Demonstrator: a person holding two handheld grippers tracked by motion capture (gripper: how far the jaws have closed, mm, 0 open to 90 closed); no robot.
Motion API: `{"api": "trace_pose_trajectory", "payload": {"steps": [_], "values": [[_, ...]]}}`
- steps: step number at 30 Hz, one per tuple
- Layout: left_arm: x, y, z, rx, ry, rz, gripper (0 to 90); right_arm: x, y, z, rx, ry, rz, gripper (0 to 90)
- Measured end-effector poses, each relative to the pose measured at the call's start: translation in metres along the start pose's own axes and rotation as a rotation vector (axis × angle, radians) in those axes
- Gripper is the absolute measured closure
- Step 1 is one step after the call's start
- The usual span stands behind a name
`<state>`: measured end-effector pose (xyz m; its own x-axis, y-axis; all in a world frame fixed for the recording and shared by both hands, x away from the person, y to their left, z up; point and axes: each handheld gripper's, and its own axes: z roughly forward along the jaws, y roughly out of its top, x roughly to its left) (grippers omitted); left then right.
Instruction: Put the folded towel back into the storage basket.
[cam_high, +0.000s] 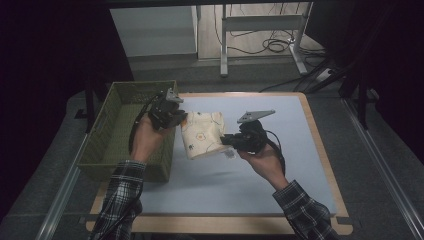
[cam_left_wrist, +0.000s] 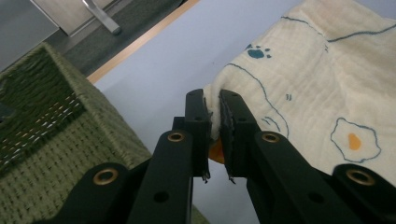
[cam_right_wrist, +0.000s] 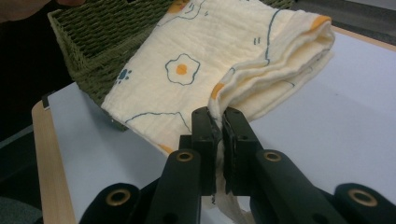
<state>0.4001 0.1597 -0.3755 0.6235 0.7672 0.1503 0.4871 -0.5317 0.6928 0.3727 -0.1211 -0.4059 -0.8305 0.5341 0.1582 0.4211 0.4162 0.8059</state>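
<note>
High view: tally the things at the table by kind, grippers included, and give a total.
Folded cream cloth with egg print: 1
Green woven basket: 1
Grippers: 2, the left gripper and the right gripper, each with its jaws shut on the cloth
Total: 4

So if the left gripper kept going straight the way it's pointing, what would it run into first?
The folded cloth that it is already shut on. The left gripper points along the cloth, so it would push further into the folds; beyond lies the pale table mat, though depth is hard to judge.
</note>
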Motion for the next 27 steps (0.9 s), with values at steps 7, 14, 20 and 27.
{"api": "trace_pose_trajectory", "payload": {"steps": [7,14,20,27], "values": [[0.010,-0.008,-0.009,-0.008,0.032,-0.017,82.5,0.006,0.010,0.011,-0.004,0.018,-0.002,84.2],[0.021,-0.013,-0.021,-0.019,0.060,-0.033,82.6,0.012,0.022,0.021,-0.018,0.058,-0.001,84.2],[0.029,-0.018,-0.034,-0.030,0.085,-0.048,82.5,0.020,0.032,0.029,-0.027,0.073,-0.014,84.2],[0.043,-0.030,-0.043,-0.033,0.123,-0.073,82.8,0.033,0.044,0.045,-0.033,0.091,-0.029,84.2]]}}
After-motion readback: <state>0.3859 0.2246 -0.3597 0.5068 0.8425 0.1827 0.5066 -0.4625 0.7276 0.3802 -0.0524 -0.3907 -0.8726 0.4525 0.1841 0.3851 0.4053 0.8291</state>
